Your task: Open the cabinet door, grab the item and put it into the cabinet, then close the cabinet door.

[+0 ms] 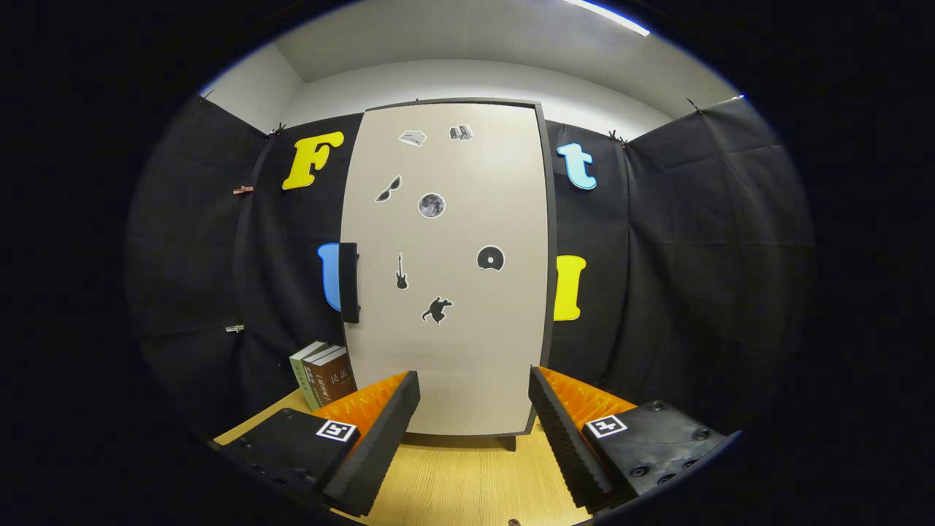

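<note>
The claw [473, 416] is released, its two black ribbed fingers [383, 431] spread wide with nothing between them, held low over the light wooden surface [460, 482]. Straight beyond them stands the tall beige cabinet door [445, 292], shut, dotted with small stickers, its black handle [349, 283] on the left edge. Three upright books [325, 376] stand on the surface left of the cabinet, beyond the left finger.

1 cabinet [445, 336], 2 books [325, 374], 7 stickers [432, 205].

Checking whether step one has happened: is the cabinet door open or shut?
Shut. The cabinet door lies flat across the front, handle untouched; the open gripper is short of it.
</note>
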`<state>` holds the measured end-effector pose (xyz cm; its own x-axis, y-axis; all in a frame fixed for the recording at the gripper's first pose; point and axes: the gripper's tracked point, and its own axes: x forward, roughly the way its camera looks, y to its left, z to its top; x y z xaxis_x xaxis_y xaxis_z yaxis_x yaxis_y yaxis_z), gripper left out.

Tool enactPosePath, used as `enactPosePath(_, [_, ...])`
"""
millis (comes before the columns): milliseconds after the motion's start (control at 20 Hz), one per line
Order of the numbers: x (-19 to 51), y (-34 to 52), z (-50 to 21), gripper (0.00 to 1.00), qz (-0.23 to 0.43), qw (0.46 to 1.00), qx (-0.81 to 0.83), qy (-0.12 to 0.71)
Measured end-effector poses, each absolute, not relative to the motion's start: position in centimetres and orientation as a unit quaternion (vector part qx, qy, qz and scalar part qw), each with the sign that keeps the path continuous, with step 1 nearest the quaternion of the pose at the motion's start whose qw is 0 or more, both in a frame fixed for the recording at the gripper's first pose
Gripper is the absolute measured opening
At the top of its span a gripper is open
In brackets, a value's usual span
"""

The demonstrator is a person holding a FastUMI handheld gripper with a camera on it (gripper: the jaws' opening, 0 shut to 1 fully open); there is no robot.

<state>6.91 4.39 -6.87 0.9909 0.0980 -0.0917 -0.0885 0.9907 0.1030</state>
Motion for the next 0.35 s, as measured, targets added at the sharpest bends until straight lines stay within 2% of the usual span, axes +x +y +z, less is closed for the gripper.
enactPosePath(350, [7.1,4.59,-6.58,0.98,0.046,0.997,0.044,0.044])
